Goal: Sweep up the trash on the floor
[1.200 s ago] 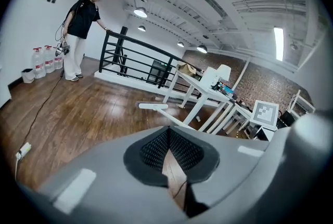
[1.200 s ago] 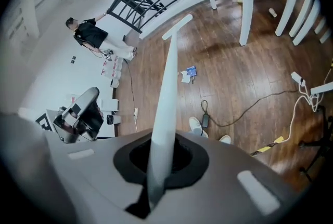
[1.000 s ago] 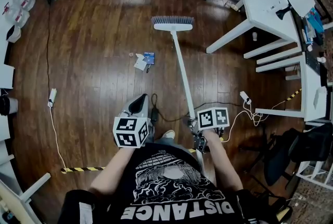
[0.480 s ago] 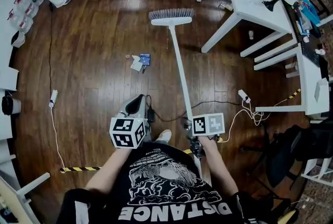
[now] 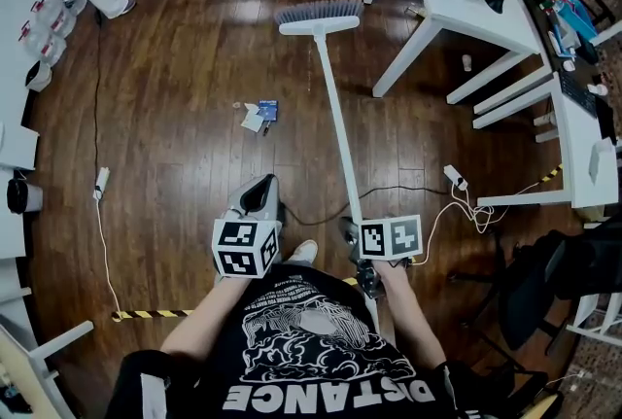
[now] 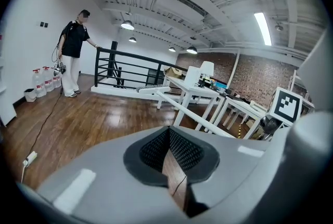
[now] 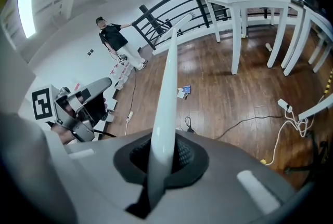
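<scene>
- At the left of the head view, the left gripper (image 5: 259, 192) is held low over the wooden floor (image 5: 175, 96). In its own view the jaws are seen pressed together with nothing between them.
- Left of centre, the trash (image 5: 259, 114) is seen as a small cluster of paper scraps on the floor. It lies well apart from both grippers, ahead of the left one.
- At centre, the broom (image 5: 335, 125) is stretched up the frame. Its head (image 5: 319, 17) is set down beyond the trash and to its right, not touching it.
- Right of centre, the right gripper (image 5: 358, 237) is clamped on the lower end of the white broom handle (image 7: 167, 88), which runs out from between its pads (image 7: 183, 154).
- A black cable (image 5: 321, 210) is laid across the floor just ahead of the grippers; it could be snagged by the bristles if the stroke is drawn fully back.
- The handle is judged likely to twist or slip, since it is gripped by one gripper only.
- At upper right, a white table leg (image 5: 413, 43) stands near the broom head and could be knocked.
- The light scraps could be scattered by a fast stroke.
</scene>
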`<state>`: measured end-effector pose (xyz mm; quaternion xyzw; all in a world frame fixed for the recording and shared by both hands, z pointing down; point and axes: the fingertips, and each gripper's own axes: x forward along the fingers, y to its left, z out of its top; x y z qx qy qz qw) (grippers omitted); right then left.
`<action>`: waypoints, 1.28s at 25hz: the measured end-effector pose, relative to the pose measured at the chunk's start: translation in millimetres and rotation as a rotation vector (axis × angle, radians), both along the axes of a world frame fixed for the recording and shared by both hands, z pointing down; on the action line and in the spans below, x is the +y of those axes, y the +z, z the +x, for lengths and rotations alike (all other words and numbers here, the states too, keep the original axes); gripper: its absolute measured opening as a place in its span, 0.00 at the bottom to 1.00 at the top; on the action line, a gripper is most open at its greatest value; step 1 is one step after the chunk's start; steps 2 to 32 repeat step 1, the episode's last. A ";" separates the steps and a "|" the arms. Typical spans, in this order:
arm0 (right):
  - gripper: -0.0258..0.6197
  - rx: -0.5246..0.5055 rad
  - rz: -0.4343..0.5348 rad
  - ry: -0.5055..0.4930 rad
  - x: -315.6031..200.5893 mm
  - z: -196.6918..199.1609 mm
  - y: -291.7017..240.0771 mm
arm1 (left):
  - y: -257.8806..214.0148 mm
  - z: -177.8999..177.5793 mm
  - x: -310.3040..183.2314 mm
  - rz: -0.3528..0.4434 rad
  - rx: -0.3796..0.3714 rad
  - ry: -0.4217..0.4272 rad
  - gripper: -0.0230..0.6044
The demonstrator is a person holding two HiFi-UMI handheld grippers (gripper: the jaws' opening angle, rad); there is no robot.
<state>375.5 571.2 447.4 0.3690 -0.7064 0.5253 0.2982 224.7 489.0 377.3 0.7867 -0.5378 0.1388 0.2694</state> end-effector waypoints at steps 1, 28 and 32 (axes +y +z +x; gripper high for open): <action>0.04 -0.001 0.006 -0.002 1.5 1.8 -1.4 | -0.9 3.2 2.0 0.004 0.001 0.002 0.04; 0.04 -0.001 0.006 -0.002 1.5 1.8 -1.4 | -0.9 3.2 2.0 0.004 0.001 0.002 0.04; 0.04 -0.001 0.006 -0.002 1.5 1.8 -1.4 | -0.9 3.2 2.0 0.004 0.001 0.002 0.04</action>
